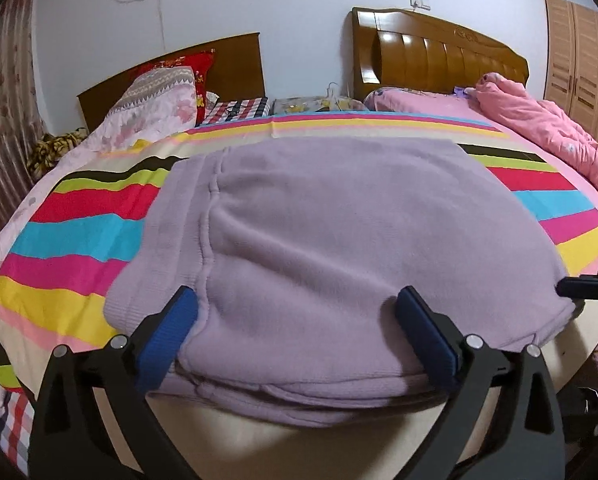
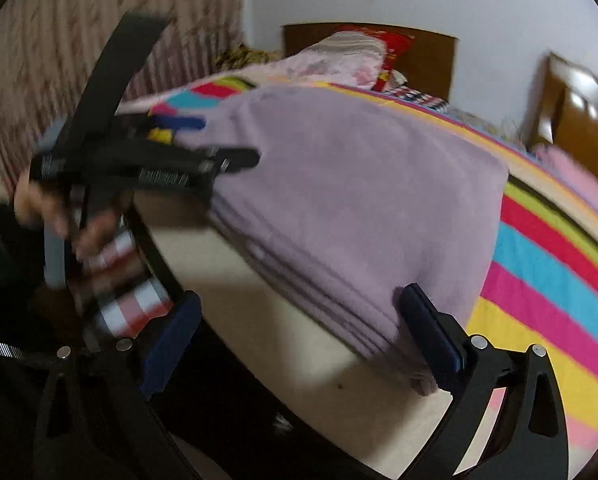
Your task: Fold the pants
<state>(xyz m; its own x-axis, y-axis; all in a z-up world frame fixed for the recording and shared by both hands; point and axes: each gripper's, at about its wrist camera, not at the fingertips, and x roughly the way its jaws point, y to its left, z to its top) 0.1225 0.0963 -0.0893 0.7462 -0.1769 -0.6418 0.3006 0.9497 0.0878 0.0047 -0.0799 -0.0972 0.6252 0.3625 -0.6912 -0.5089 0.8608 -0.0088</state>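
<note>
Both my claws stand spread, pinching nothing: left claw (image 1: 299, 312) over the folded pants' (image 1: 339, 220) near edge, right claw (image 2: 299, 320) at their near right corner. Pants lie stacked at the bed's (image 1: 79, 232) near edge, striped sheet bare on both sides.

Soft fleece on cotton stripes, as I saw it.
The lilac pants (image 1: 339, 216) looked matt and fuzzy; the striped sheet (image 1: 79, 232) smooth cloth; the headboard (image 1: 439, 52) glossy varnished wood.
</note>
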